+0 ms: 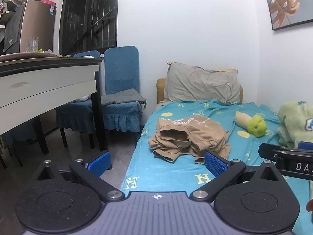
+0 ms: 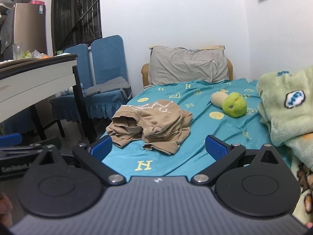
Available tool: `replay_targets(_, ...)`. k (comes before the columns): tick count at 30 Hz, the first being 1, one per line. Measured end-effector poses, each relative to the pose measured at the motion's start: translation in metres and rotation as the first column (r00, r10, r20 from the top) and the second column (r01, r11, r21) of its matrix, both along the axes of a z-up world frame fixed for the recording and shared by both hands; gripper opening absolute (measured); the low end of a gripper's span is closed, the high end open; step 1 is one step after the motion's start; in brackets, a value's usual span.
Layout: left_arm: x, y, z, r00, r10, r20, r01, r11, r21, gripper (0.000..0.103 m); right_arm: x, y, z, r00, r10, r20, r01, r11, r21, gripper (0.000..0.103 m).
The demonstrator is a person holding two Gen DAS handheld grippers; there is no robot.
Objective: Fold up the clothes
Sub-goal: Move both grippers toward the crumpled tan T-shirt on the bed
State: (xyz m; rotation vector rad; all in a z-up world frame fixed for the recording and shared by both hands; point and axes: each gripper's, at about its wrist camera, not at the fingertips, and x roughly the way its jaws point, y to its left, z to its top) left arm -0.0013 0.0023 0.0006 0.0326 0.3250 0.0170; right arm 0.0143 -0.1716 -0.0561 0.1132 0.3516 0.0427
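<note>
Left wrist view: both grippers' fingers (image 1: 98, 162) spread wide, empty, short of crumpled tan garment (image 1: 187, 137) near bed edge (image 1: 135, 152).

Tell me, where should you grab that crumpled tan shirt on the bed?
Probably the loose hem corner nearest the open right hand-held gripper, coming from the foot of the bed. The crumpled tan cotton shirt is bunched up, and that flat edge sticks out on the teal letter-print bedsheet, so it pinches easily.

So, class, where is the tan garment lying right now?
In both wrist views the crumpled tan garment lies on the turquoise sheet near the bed's left edge, ahead of both open grippers, left of the green plush toy.
</note>
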Motion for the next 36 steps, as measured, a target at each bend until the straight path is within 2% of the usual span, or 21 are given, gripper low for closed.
replay_targets(8,-0.011,0.01,-0.001,0.999,0.004,-0.035,-0.004,1.0,-0.01,0.103,-0.005,0.009,0.001,0.999,-0.001,0.035,0.002,0.999,-0.034,0.103)
replay_targets(9,-0.003,0.002,-0.002,0.999,0.009,-0.05,-0.009,1.0,0.0,0.103,-0.006,0.009,0.001,0.999,0.001,0.037,0.001,0.999,-0.034,0.103)
replay_targets(13,0.0,0.0,-0.001,0.998,0.003,-0.058,-0.003,1.0,-0.007,0.103,-0.008,0.001,0.008,0.999,0.008,0.033,-0.008,1.0,0.006,0.103)
replay_targets(18,-0.001,0.001,-0.002,0.998,0.007,-0.058,-0.008,1.0,-0.008,0.103,-0.005,0.003,0.01,0.999,-0.033,0.027,0.034,0.999,-0.014,0.103)
replay_targets(22,-0.001,0.001,-0.001,0.998,0.005,-0.057,-0.005,1.0,-0.001,0.103,-0.004,0.002,0.009,1.0,-0.001,0.012,0.0,1.0,0.007,0.103)
replay_targets(29,0.0,-0.001,-0.002,0.998,0.018,-0.064,-0.018,1.0,0.01,0.103,-0.004,-0.001,0.006,1.0,-0.015,0.014,0.014,0.999,0.034,0.102)
replay_targets(31,0.0,-0.001,-0.003,0.998,0.019,-0.068,-0.017,1.0,0.02,0.103,-0.004,0.003,0.004,1.0,-0.007,0.009,0.007,1.0,0.012,0.093)
replay_targets(33,0.001,-0.001,-0.003,0.998,0.011,-0.061,-0.01,1.0,0.025,0.103,-0.004,0.006,0.004,1.0,-0.002,0.008,0.002,1.0,0.009,0.066)
replay_targets(34,0.001,-0.001,-0.004,0.998,0.01,-0.057,-0.008,1.0,0.028,0.103,-0.003,0.007,0.005,1.0,0.001,0.006,-0.001,1.0,0.007,0.061)
replay_targets(36,0.001,0.0,-0.004,0.999,0.005,-0.053,-0.004,1.0,0.026,0.103,-0.003,0.009,0.008,1.0,0.001,0.007,-0.002,1.0,0.006,0.038)
